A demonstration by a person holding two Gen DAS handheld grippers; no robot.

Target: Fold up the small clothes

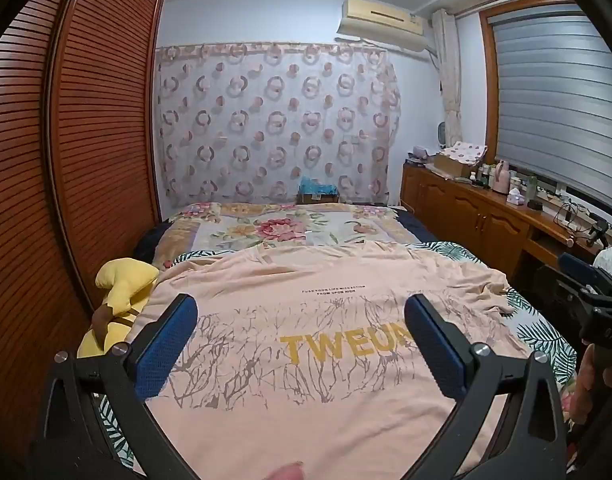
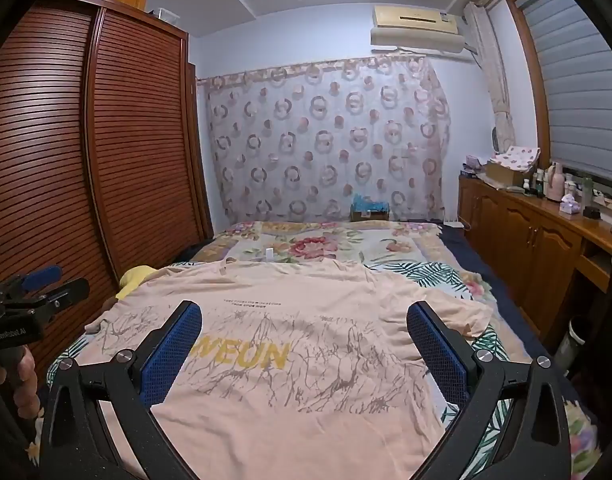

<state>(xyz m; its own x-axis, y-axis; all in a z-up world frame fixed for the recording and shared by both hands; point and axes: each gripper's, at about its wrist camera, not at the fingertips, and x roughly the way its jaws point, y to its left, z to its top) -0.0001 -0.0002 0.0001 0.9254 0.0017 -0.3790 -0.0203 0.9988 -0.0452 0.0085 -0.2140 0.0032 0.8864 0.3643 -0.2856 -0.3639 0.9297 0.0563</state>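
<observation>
Bedroom, floral bed (image 1: 274,228); peach T-shirt (image 1: 306,380) spread flat, wooden wardrobe (image 1: 86,140) alongside.

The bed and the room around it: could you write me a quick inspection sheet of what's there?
Surface: bed with leaf-print sheet, floral quilt behind.
Job's things: pink T-shirt spread flat, unfolded.
Clutter: yellow plush toy at the bed's left edge.
Grippers: left gripper and right gripper open, empty, above the shirt.
Cables: some on the sideboard.
Surroundings: louvred wardrobe, patterned curtain, air conditioner.
</observation>
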